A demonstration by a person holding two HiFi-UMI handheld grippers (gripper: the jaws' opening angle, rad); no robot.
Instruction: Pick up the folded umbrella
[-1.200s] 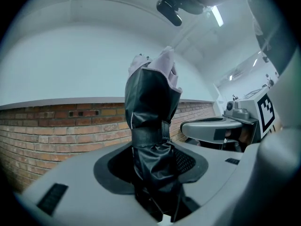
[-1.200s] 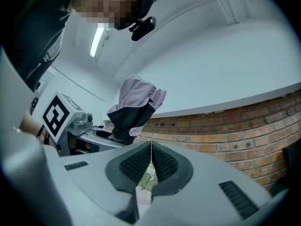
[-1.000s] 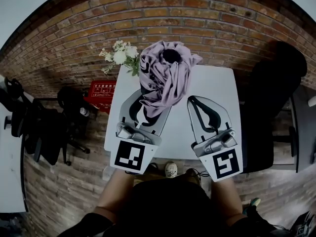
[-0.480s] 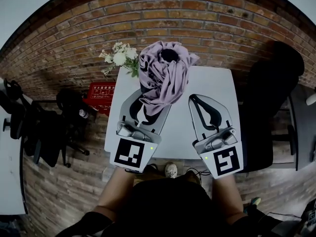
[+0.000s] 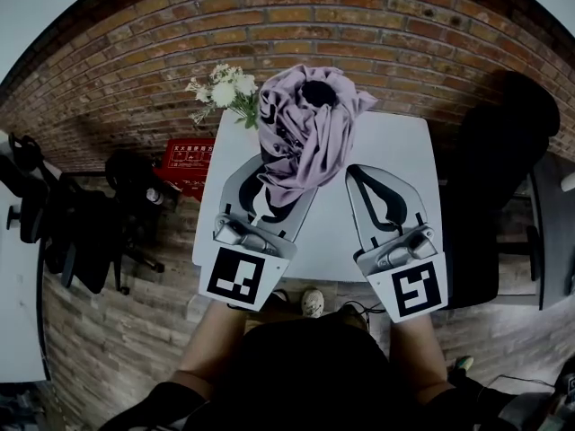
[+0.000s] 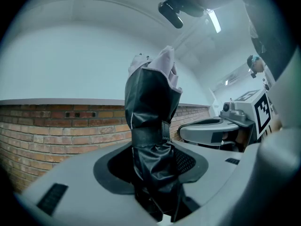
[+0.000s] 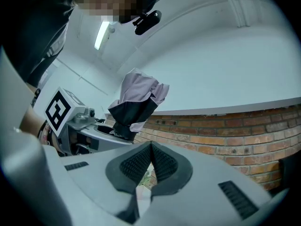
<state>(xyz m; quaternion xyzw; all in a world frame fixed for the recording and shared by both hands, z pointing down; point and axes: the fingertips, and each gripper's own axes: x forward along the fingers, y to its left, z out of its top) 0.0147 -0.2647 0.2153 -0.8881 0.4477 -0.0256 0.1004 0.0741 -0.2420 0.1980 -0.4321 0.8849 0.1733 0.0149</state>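
Umbrella point(image 6: 151, 98) strap point(image 6: 149, 133) shows only in left gripper view.

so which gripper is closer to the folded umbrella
Left. The left gripper is clamped on the folded umbrella and holds it upright. The right gripper sits apart to its right, jaws together on nothing, not touching it.

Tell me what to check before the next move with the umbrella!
1. Left gripper clamped on the umbrella: ok.
2. Umbrella upright: ok.
3. Strap wrapped round it: ok.
4. Cloth folded neatly at the top: not ok, it is bunched and loose.
5. Right gripper empty, jaws together: ok.
6. Umbrella clear of the flowers: cannot tell.
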